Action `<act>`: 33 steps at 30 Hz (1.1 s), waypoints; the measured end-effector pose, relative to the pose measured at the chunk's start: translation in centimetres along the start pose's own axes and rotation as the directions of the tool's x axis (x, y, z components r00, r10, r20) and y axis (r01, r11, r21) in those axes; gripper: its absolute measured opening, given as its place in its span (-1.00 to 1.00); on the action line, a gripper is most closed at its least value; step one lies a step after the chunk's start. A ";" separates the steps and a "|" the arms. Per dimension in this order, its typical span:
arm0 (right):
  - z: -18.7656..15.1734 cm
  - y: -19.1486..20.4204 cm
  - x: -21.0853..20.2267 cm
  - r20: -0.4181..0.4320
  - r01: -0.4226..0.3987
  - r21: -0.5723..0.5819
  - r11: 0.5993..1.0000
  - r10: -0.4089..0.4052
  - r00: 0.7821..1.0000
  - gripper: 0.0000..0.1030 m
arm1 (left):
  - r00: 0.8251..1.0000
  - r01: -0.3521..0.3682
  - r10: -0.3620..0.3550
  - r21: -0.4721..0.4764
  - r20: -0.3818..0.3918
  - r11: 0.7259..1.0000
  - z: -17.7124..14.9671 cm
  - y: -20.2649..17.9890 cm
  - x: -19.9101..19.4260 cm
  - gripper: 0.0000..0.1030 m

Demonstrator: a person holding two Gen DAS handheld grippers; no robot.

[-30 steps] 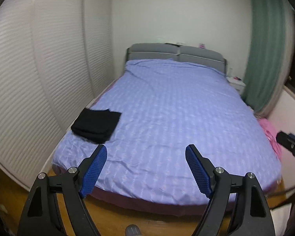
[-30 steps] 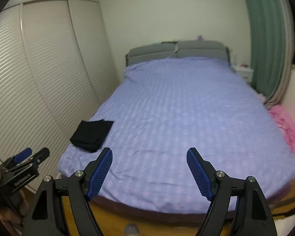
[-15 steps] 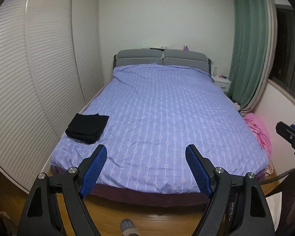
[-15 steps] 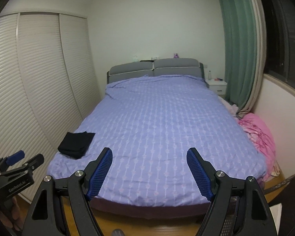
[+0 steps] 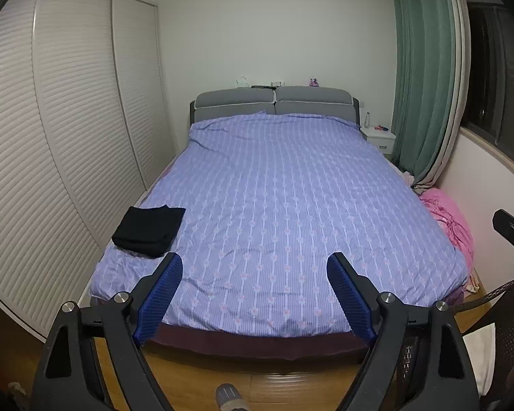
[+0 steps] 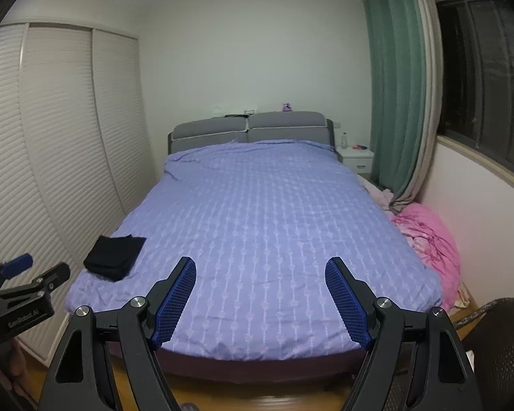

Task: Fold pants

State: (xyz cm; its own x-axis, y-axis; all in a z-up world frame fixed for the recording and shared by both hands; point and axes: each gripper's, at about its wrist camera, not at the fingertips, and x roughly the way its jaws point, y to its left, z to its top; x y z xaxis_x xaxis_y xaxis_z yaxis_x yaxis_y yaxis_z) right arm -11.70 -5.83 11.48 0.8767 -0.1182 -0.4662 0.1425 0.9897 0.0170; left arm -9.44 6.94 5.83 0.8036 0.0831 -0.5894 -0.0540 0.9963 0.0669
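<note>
Black pants (image 5: 149,231) lie folded in a neat rectangle on the near left corner of the purple bed (image 5: 284,205); they also show in the right wrist view (image 6: 114,257). My left gripper (image 5: 255,267) is open and empty, held off the foot of the bed. My right gripper (image 6: 260,269) is open and empty too, also off the foot of the bed. The left gripper shows at the left edge of the right wrist view (image 6: 20,284), and the right one at the right edge of the left wrist view (image 5: 512,233).
White louvred wardrobe doors (image 5: 51,137) run along the left. A pink blanket pile (image 6: 428,239) lies right of the bed, under green curtains (image 6: 394,85). A white nightstand (image 6: 354,157) stands by the grey headboard (image 6: 246,130). A dark wicker chair (image 6: 497,342) is near right.
Both grippers have pulled back and up from the bed, so the whole room shows. The folded pants stay on the bed corner. The jaws have stayed open.
</note>
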 end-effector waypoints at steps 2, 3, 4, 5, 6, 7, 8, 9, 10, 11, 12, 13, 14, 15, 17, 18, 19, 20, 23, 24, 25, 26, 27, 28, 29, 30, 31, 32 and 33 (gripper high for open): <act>0.2 -0.1 -0.1 0.009 0.007 -0.001 1.000 -0.007 1.000 0.53 | 1.000 -0.006 0.006 0.002 0.008 1.000 0.1 0.1 -0.2 0.76; 0.2 0.0 0.0 0.012 0.010 -0.004 1.000 -0.010 1.000 0.54 | 1.000 -0.007 0.007 0.001 0.013 1.000 0.1 0.0 -0.4 0.81; 0.2 0.1 0.0 0.014 0.015 -0.007 1.000 -0.015 1.000 0.55 | 1.000 -0.011 0.011 0.002 0.017 1.000 0.1 -0.1 -0.5 0.87; 0.3 0.3 0.0 0.016 0.020 -0.009 1.000 -0.019 1.000 0.60 | 1.000 -0.016 0.016 0.002 0.022 1.000 0.1 0.0 -0.6 0.89; 0.3 0.3 0.0 0.019 0.019 -0.010 1.000 -0.019 1.000 0.61 | 1.000 -0.017 0.017 0.001 0.025 1.000 0.2 0.0 -0.7 0.91; 0.4 0.4 0.0 0.021 0.020 -0.013 1.000 -0.019 1.000 0.61 | 1.000 -0.016 0.016 0.000 0.027 1.000 0.3 0.1 -0.8 0.91; 0.5 0.5 0.0 0.024 0.021 -0.017 1.000 -0.021 1.000 0.61 | 0.999 -0.016 0.016 0.001 0.028 1.000 0.3 0.1 -0.8 0.91; 0.5 0.6 0.0 0.026 0.020 -0.020 1.000 -0.020 0.999 0.62 | 0.999 -0.016 0.016 0.003 0.028 1.000 0.4 0.1 -0.8 0.92; 0.6 0.6 0.0 0.029 0.020 -0.023 1.000 -0.020 0.999 0.62 | 1.000 -0.017 0.017 0.005 0.026 1.000 0.4 0.1 -0.7 0.95; 0.6 0.7 0.0 0.032 0.022 -0.025 0.999 -0.021 0.999 0.64 | 0.999 -0.017 0.017 0.007 0.027 1.000 0.4 0.1 -0.7 0.95; 0.6 0.8 0.0 0.035 0.021 -0.025 0.999 -0.020 0.999 0.66 | 0.999 -0.017 0.017 0.008 0.028 1.000 0.4 0.1 -0.8 0.95; 0.6 0.9 0.0 0.039 0.018 -0.026 0.999 -0.017 0.999 0.67 | 0.999 -0.017 0.017 0.008 0.029 1.000 0.5 0.1 -0.8 0.95; 0.7 1.0 0.0 0.042 0.018 -0.028 0.999 -0.017 0.999 0.68 | 0.999 -0.017 0.017 0.008 0.031 1.000 0.4 0.1 -0.9 0.96; 0.6 1.1 -0.1 0.043 0.017 -0.029 0.999 -0.016 0.999 0.69 | 0.999 -0.017 0.017 0.007 0.033 1.000 0.3 0.1 -0.9 0.96; 0.7 1.3 -0.1 0.048 0.017 -0.033 0.999 -0.015 0.999 0.70 | 0.999 -0.017 0.017 0.005 0.033 1.000 0.4 0.2 -0.8 0.97; 0.6 1.4 -0.1 0.049 0.016 -0.034 0.999 -0.014 0.999 0.70 | 0.999 -0.017 0.017 0.005 0.034 1.000 0.3 0.2 -0.7 0.97; 0.6 1.4 -0.1 0.050 0.014 -0.035 0.999 -0.013 0.999 0.70 | 0.999 -0.018 0.017 0.004 0.035 1.000 0.3 0.3 -0.7 0.97; 0.6 1.5 -0.1 0.050 0.013 -0.036 0.999 -0.011 0.999 0.70 | 0.999 -0.018 0.018 0.003 0.035 1.000 0.3 0.3 -0.7 0.97; 0.6 1.5 -0.1 0.051 0.007 -0.038 0.999 -0.005 0.999 0.70 | 0.999 -0.022 0.022 0.000 0.037 1.000 0.3 0.5 -0.7 0.97; 0.6 1.5 -0.1 0.052 0.005 -0.038 0.999 -0.003 0.999 0.70 | 0.999 -0.024 0.024 -0.004 0.037 1.000 0.3 0.5 -0.7 0.97; 0.6 1.5 -0.1 0.053 0.005 -0.038 0.999 -0.003 0.999 0.70 | 0.999 -0.026 0.027 -0.008 0.037 1.000 0.3 0.6 -0.8 0.97; 0.6 1.4 0.0 0.053 0.006 -0.038 0.999 -0.004 0.999 0.70 | 0.999 -0.028 0.028 -0.011 0.036 1.000 0.3 0.6 -0.7 0.97; 0.5 1.4 0.0 0.053 0.004 -0.037 0.999 -0.003 0.999 0.70 | 0.999 -0.029 0.029 -0.012 0.035 1.000 0.5 0.6 -0.6 0.97; 0.5 1.5 0.0 0.052 0.004 -0.036 0.999 -0.002 0.999 0.70 | 0.999 -0.029 0.030 -0.013 0.035 0.999 0.4 0.6 -0.6 0.97; 0.4 1.4 0.0 0.052 0.003 -0.036 0.999 -0.001 0.999 0.70 | 0.999 -0.029 0.030 -0.012 0.036 0.999 0.4 0.6 -0.6 0.97; 0.4 1.4 0.0 0.051 0.003 -0.036 0.999 -0.001 0.999 0.70 | 0.999 -0.030 0.030 -0.011 0.036 0.999 0.3 0.6 -0.7 0.97; 0.4 1.4 0.0 0.050 0.001 -0.036 0.999 0.000 0.999 0.70 | 0.999 -0.030 0.030 -0.010 0.037 1.000 0.4 0.6 -0.7 0.97; 0.3 1.4 0.1 0.049 0.000 -0.036 0.999 0.002 0.999 0.70 | 0.999 -0.030 0.030 -0.008 0.038 1.000 0.4 0.5 -0.7 0.97; 0.4 1.4 0.1 0.049 -0.001 -0.035 0.999 0.003 0.999 0.70 | 0.999 -0.030 0.030 -0.008 0.039 1.000 0.3 0.5 -0.7 0.97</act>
State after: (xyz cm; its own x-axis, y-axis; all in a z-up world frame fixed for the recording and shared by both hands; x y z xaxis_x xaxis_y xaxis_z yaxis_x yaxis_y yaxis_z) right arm -11.28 -4.53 11.78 0.8985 -0.1195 -0.4225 0.1256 0.9920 -0.0134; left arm -9.86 7.39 6.56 0.8243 0.1125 -0.5548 -0.0827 0.9935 0.0785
